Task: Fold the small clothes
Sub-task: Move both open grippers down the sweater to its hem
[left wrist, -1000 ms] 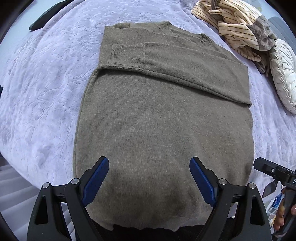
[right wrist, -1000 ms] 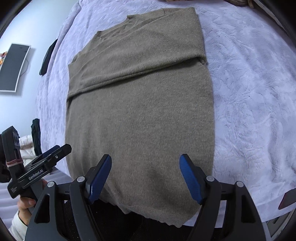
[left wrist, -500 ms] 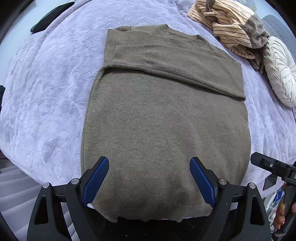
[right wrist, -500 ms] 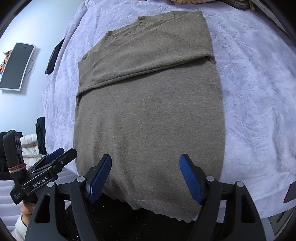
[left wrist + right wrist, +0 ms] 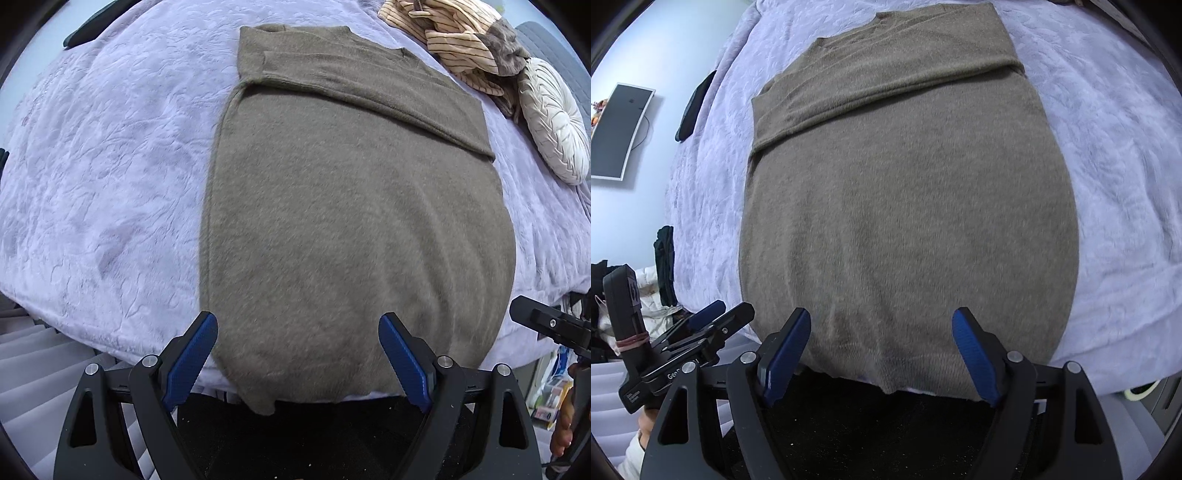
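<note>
While my left gripper and right gripper hover wide apart and empty above the hem, the brown sweater lies flat on the lavender bedspread, sleeves folded across its chest. Soft, limp knit, I judge; I'd pinch both bottom corners at the hem.

Bedspread: lavender, crinkled texture, covering the bed
Striped cloth: cream with dark stripes, bunched at the bed's far right corner; a grey-brown furry piece lies on it
Round cushion: white, pleated, at the right edge just beside the striped cloth
Dark flat object: at the far left edge (too small to identify)
Wall panel: dark, white-framed, beyond the bed
</note>
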